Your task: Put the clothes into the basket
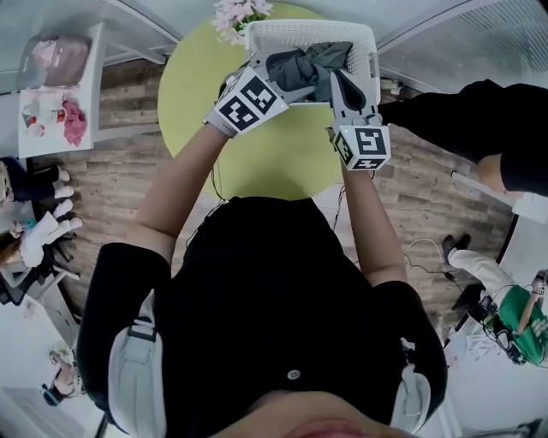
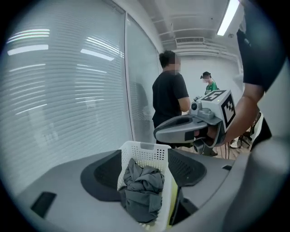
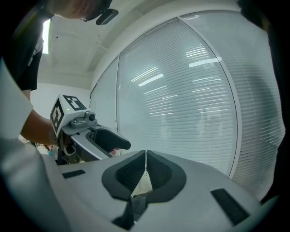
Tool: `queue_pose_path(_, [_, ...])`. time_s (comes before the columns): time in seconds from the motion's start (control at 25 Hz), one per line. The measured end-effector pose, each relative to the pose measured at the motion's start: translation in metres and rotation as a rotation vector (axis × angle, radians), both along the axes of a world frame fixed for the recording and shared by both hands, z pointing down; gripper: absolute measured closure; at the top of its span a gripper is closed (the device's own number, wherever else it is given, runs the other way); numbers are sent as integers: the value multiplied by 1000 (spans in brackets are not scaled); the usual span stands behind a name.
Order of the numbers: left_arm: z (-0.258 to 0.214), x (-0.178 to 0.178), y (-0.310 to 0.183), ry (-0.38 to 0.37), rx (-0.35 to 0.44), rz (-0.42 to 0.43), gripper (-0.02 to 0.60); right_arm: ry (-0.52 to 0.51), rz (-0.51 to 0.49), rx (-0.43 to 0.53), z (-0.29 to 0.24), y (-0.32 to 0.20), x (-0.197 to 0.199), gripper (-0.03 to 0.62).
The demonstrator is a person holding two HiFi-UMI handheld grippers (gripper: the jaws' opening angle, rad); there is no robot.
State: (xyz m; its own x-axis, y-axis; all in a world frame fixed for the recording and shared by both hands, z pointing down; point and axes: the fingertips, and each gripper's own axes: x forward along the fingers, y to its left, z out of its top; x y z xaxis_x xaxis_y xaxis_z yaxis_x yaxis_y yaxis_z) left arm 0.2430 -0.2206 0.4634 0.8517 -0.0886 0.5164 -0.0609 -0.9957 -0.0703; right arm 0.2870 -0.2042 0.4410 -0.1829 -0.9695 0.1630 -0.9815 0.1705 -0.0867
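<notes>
Two claws above the basket (image 1: 308, 27) of clothes (image 1: 312, 67): left claw (image 2: 145, 158) spread, empty; right claw (image 3: 145, 155) pressed together.

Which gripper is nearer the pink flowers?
Left. The left gripper is over the left rim of the basket, close to the flowers; the right gripper grips its right wall, farther away.

Your count, this moment:
- One white basket (image 1: 308, 26), far side of the table.
- One heap of grey clothes (image 1: 312, 64) in it; separate pieces can't be counted.
- One round yellow-green table (image 1: 282, 158).
- One bunch of pink flowers (image 1: 240, 15), far edge.
- Two grippers in your hands: left gripper (image 1: 272, 70), right gripper (image 1: 341, 85).
- Two bystanders to the right: black-shirted person (image 2: 170, 97), green-shirted person (image 2: 209, 84).
</notes>
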Motion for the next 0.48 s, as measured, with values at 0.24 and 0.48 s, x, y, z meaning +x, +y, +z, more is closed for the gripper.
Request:
queue_pose_path(0.24, [-32, -46, 25, 130, -41, -59, 270, -6, -47, 20, -16, 21, -46, 568])
queue_pose_path(0.48, [-51, -83, 41, 262, -75, -128, 352, -5, -83, 45, -31, 43, -85, 568])
